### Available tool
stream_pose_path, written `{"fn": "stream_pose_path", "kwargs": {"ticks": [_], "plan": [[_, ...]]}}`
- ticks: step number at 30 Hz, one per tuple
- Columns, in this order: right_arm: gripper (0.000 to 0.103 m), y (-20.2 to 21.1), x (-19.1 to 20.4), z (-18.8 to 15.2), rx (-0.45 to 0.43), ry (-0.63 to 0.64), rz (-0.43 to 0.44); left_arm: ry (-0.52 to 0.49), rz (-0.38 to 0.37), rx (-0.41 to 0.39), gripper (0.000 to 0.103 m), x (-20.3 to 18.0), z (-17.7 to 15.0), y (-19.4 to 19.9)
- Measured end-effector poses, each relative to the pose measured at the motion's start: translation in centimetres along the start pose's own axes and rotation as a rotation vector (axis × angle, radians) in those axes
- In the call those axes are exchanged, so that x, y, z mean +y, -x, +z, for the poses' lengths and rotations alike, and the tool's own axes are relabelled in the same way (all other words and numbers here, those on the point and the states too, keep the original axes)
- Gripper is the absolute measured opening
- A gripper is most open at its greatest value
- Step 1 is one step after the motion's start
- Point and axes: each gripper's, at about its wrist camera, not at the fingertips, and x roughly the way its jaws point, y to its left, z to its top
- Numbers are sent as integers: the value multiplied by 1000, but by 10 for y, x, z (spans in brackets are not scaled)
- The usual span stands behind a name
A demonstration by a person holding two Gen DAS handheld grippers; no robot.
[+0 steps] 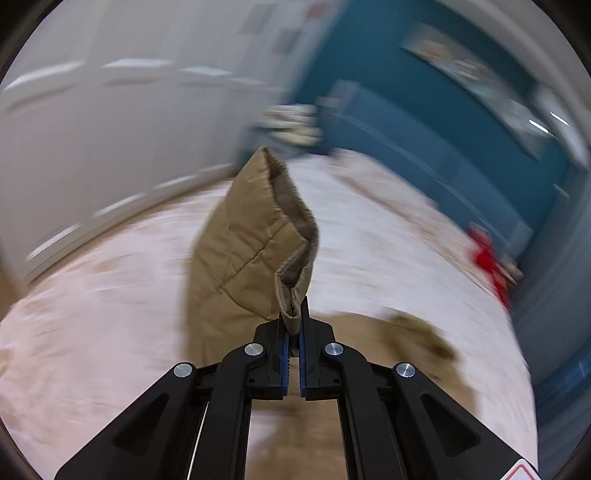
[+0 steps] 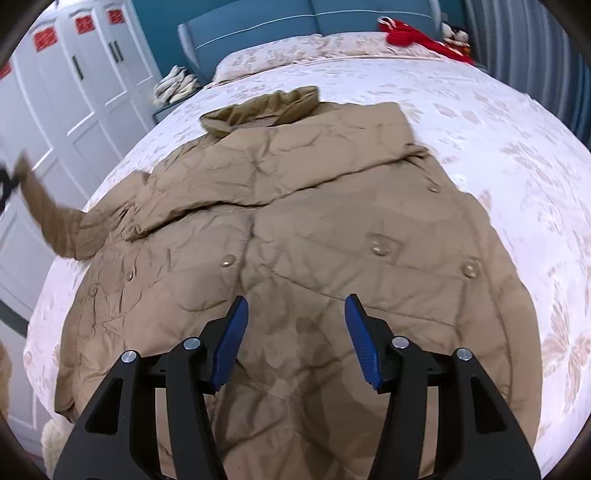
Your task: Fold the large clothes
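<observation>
- Bedroom with white wardrobe doors (image 2: 74,110) and a teal headboard (image 2: 258,26): a tan quilted coat (image 2: 295,229) lies spread front-up across the pale patterned bedspread (image 2: 498,122), hood toward 12 o'clock and hem nearest the camera.
- Left gripper (image 1: 294,332) is clamped on the sleeve cuff (image 1: 291,295), lifted off the bed; the right-wrist view shows that sleeve (image 2: 48,218) stretched out toward 9 o'clock.
- Right gripper (image 2: 295,339) hangs over the lower coat, jaws wide apart and holding nothing.
- Risk: the cuff is pinched by a narrow edge, and the padded fabric looks slick; a fast swing could pull it free.
- Risk: with nothing pinning the body, dragging the sleeve across may shift the whole coat or rumple the other sleeve (image 2: 332,147), folded over the chest.
- Red clothing (image 2: 413,35) lies well apart at 1 o'clock.
</observation>
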Motion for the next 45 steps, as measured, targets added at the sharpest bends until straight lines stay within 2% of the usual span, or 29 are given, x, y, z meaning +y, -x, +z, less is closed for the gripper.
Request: {"fn": "stream_pose_path", "kwargs": {"ticks": [2, 4, 5, 6, 7, 8, 11, 13, 16, 19, 21, 24, 26, 29, 32, 33, 34, 35, 36, 37, 39, 41, 42, 45], "plan": [[53, 4, -9, 0, -7, -21, -5, -86, -116, 63, 3, -73, -18, -9], [53, 7, -20, 1, -13, -39, -25, -140, -200, 141, 13, -125, -48, -24], [54, 9, -25, 1, -13, -46, -31, -169, -232, 198, 33, -151, -73, -35], [55, 10, -32, 0, -12, -58, -37, -179, -232, 236, 67, -164, -92, -41], [57, 11, -37, -1, -11, -68, -40, -176, -216, 268, 79, -174, -112, -47], [58, 12, -44, -2, -9, -81, -42, -158, -203, 287, 84, -179, -134, -51], [59, 15, -59, -4, -4, -101, -52, -111, -182, 339, 84, -167, -181, -57], [59, 14, -65, -5, -1, -108, -48, -22, -168, 379, 84, -139, -197, -59], [59, 14, -62, 2, -6, -116, -25, 106, -134, 396, 84, -95, -199, -57], [59, 8, -49, 15, -9, -143, 60, 240, -46, 364, 84, -29, -184, -62], [59, -2, -36, 28, -5, -170, 131, 272, 7, 348, 84, 1, -181, -61], [59, -22, -10, 45, 14, -196, 212, 281, 71, 319, 84, 30, -177, -60], [59, -35, 6, 53, 24, -188, 223, 263, 101, 307, 83, 40, -180, -56], [59, -59, 36, 65, 42, -132, 196, 190, 156, 302, 82, 51, -192, -47], [58, -76, 57, 72, 49, -64, 118, 83, 263, 334, 79, 58, -206, -47], [49, -81, 65, 75, 44, -28, 82, 74, 266, 343, 79, 60, -210, -50], [35, -83, 68, 75, 41, -1, 63, 70, 263, 334, 79, 64, -214, -48], [25, -87, 73, 77, 39, 36, 39, 52, 269, 321, 79, 64, -215, -46], [6, -90, 77, 78, 45, 66, 18, 32, 279, 319, 79, 64, -217, -44], [1, -91, 78, 82, 47, 80, 22, 16, 288, 319, 79, 62, -218, -45], [0, -82, 75, 91, 23, 80, 50, 13, 297, 322, 79, 60, -218, -44], [0, -57, 72, 114, -61, 110, 60, 26, 297, 325, 77, 60, -214, -40], [0, -43, 69, 128, -111, 125, 48, 31, 297, 323, 74, 60, -211, -40], [0, -14, 50, 168, -207, 134, 13, 39, 270, 291, 74, 51, -195, -36]]}}
